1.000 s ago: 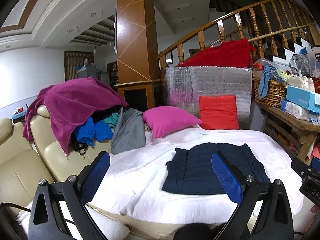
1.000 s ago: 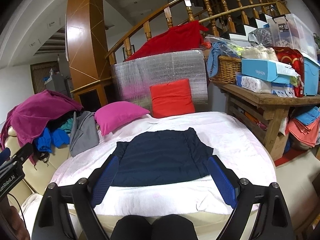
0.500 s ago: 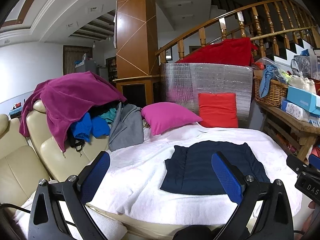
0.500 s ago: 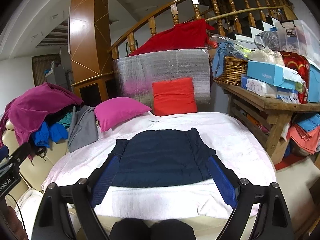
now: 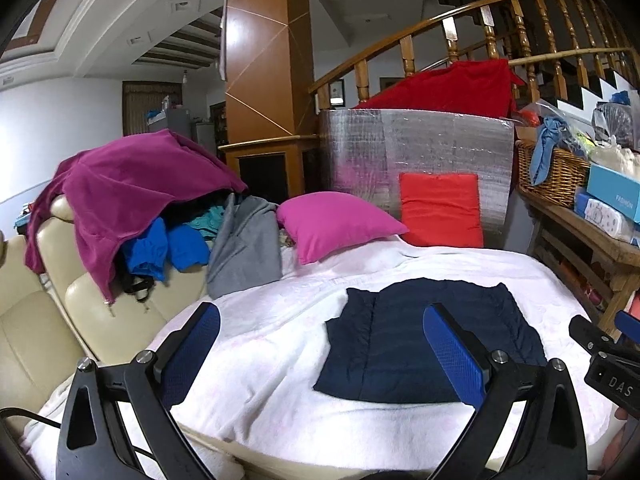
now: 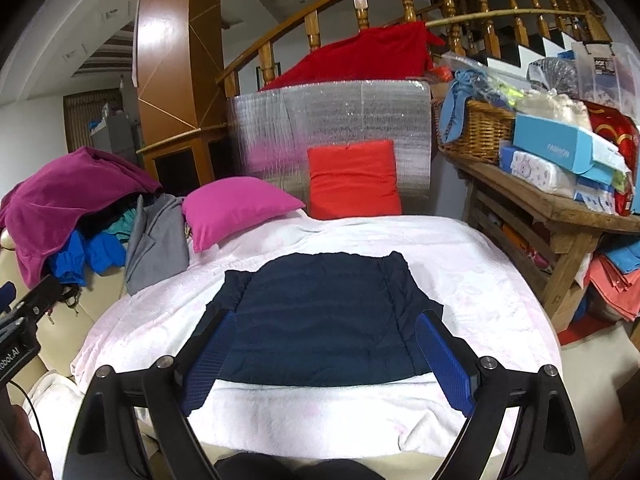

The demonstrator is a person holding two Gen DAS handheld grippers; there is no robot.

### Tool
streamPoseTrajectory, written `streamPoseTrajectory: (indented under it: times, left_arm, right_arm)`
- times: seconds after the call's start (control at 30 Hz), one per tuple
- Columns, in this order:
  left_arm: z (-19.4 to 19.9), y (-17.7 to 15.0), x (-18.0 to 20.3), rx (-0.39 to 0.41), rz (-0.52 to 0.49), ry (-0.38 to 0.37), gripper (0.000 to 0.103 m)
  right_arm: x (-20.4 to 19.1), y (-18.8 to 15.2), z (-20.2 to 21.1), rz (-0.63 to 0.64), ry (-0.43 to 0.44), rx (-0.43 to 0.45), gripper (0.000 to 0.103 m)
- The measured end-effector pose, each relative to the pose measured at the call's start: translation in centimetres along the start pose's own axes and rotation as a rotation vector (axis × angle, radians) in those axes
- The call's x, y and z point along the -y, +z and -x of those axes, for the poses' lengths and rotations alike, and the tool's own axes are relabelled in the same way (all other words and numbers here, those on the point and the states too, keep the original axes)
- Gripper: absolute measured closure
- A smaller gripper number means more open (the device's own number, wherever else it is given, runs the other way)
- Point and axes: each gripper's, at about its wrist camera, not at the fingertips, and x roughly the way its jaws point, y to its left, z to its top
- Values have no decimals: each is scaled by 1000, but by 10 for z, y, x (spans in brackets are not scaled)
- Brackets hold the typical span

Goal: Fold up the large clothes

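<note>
Currently: navy garment (image 6: 320,316) flat on white blanket (image 6: 480,280), sleeves tucked in; left gripper (image 5: 320,344) and right gripper (image 6: 324,356) wide, empty. Next, likely: pinch near hem corners, fold away.

Navy quilted garment (image 6: 320,316), folded flat, mid white blanket (image 6: 480,280)

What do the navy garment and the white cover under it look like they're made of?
Navy garment: probably thin quilted synthetic, matte, judging by its stitched channels and puckered seams. White cover: likely plush fleece or terry, with a fuzzy nap and soft rumples. Neither is certain from looks alone.
</note>
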Motion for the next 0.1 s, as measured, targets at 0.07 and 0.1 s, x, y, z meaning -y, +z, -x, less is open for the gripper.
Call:
streamPoseTrajectory:
  times: [0.07, 0.1]
  left_arm:
    - [-13, 3, 0, -5, 13, -27, 2]
    - [-24, 5, -2, -12, 26, -20, 2]
  right_arm:
    - [12, 4, -15, -18, 1, -12, 11]
    - [19, 5, -20, -28, -7, -12, 11]
